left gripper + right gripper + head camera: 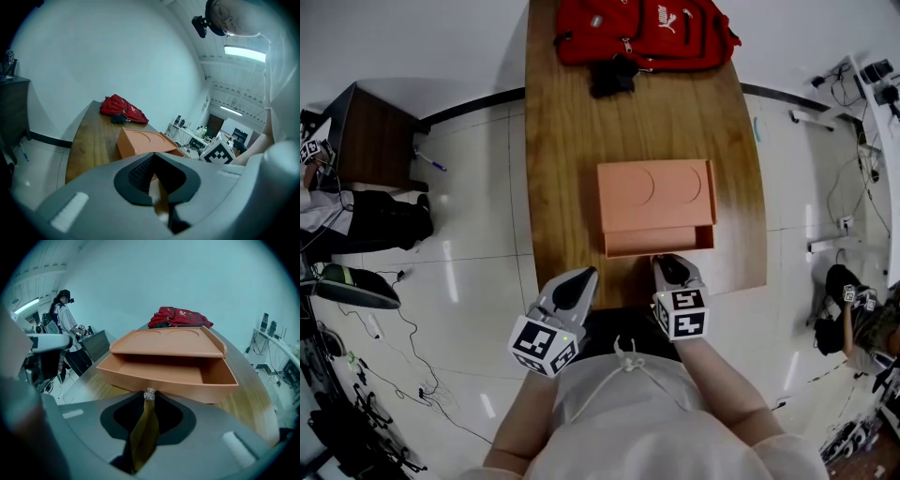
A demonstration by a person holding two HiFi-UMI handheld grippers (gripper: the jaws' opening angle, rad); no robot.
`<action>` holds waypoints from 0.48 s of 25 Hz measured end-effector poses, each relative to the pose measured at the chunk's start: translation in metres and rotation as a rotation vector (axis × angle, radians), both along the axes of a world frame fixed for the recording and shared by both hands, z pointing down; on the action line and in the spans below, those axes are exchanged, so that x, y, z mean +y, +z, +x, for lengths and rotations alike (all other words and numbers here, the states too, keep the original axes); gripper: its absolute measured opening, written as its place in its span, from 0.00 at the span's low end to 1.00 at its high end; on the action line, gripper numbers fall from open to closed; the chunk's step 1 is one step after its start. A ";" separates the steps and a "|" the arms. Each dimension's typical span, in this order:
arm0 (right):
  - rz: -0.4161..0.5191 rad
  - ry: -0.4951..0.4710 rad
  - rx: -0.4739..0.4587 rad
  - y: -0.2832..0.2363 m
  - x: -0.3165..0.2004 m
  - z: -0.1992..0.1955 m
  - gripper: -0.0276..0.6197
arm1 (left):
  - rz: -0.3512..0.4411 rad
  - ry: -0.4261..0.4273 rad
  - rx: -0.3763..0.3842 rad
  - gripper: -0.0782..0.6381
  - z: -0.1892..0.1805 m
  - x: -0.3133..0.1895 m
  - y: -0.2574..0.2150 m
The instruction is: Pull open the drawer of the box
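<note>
An orange box (656, 195) lies on the wooden table (562, 141), with two round hollows in its lid. Its drawer (659, 240) stands partly pulled out toward me; in the right gripper view the drawer (168, 373) is empty inside. My right gripper (667, 265) is at the drawer's front, and its jaws are shut on the small clear knob (149, 394) there. My left gripper (578, 281) hovers at the table's near edge, left of the drawer, jaws shut and holding nothing. From the left gripper view the box (140, 140) lies ahead to the right.
A red backpack (642, 33) and a black item (612, 77) lie at the table's far end. A dark cabinet (375, 141) stands on the floor at left. Cables and gear lie on the floor on both sides. A person (65, 319) stands far left.
</note>
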State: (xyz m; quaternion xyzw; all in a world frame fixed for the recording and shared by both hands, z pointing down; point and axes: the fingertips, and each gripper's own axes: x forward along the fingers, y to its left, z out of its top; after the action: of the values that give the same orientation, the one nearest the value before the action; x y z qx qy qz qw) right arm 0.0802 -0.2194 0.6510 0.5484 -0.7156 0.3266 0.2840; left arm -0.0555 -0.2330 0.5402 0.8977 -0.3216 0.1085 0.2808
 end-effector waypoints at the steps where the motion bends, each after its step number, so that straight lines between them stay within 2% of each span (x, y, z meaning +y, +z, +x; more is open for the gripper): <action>1: -0.005 -0.005 0.002 0.000 0.005 0.000 0.16 | 0.007 0.001 0.002 0.12 0.001 0.001 -0.002; 12: -0.070 -0.014 -0.015 0.002 0.054 -0.007 0.16 | 0.060 0.037 0.004 0.12 0.009 0.019 -0.022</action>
State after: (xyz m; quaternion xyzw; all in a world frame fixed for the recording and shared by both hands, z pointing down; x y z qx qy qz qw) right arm 0.0728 -0.1658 0.6533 0.5306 -0.7096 0.3535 0.2998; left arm -0.0464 -0.2143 0.5183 0.9118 -0.3077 0.1022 0.2522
